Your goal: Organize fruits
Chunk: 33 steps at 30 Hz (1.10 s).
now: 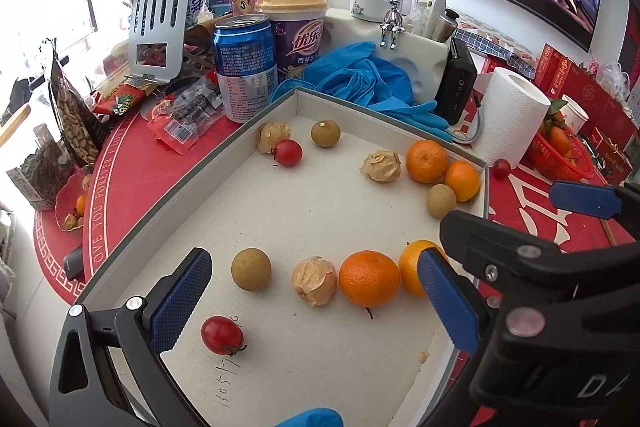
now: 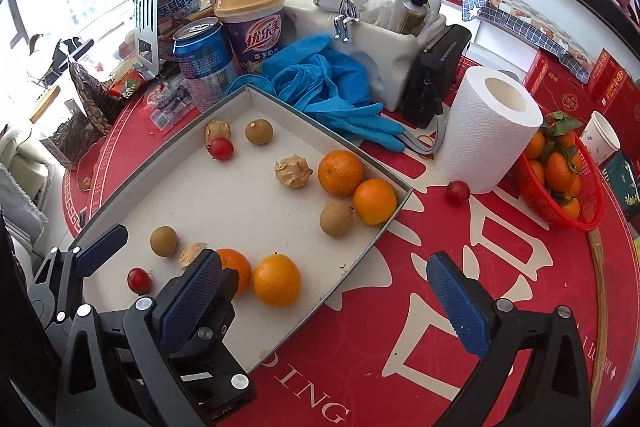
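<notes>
In the right wrist view, at 11 o'clock: a tray (image 2: 240, 195) with fruit in loose mixed groups. Along its 6 o'clock side, in a row running from 9 to 3: near tomato (image 2: 139, 280), longan (image 2: 163, 241), a husked berry half hidden, two oranges (image 2: 277, 279). Outside, at 3 o'clock from the tray's corner and just beside the paper roll (image 2: 486, 131): one stray tomato (image 2: 457, 191).

Hovering with jaws spread wide and nothing between them: left gripper (image 1: 314, 263) over the near row, right gripper (image 2: 323, 263) over the tray's edge and the cloth.

Probably somewhere inside the sorting; impossible to settle whether filling or emptying the tray. For any pick: centre on one fruit, close gently, beware of rolling.

Mostly round, so no long axis; only the near tomato slightly oval, stem end toward 4 o'clock in the left view.
</notes>
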### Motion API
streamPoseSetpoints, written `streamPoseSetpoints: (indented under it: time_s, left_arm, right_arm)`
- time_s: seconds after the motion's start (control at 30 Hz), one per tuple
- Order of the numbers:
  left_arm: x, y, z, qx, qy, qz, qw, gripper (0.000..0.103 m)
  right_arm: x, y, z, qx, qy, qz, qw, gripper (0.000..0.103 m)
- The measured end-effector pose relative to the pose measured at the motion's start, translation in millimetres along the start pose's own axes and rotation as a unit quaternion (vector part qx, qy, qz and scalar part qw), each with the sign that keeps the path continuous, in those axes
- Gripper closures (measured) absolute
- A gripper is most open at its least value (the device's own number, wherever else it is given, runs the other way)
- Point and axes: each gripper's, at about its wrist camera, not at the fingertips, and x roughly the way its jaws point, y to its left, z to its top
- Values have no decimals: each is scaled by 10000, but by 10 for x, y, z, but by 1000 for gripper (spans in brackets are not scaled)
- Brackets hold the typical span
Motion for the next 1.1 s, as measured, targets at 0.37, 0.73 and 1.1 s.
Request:
streamPoseSetpoints:
  time_s: [0.37,0.73,1.1]
  left_arm:
    - [-4,-35,-8,58,-4,-9,10000,0]
    - [-14,-50,-8,103,-31,9,9999,0]
    - [-15,-60,-14,127,-19,2,9999,0]
  right_arm:
    - [7,21,-21,-67,10,-74,9999,0]
    - [17,56,-39,-117,9,-105,9999,0]
    - [16,73,-59,-172,4,-153,9997,0]
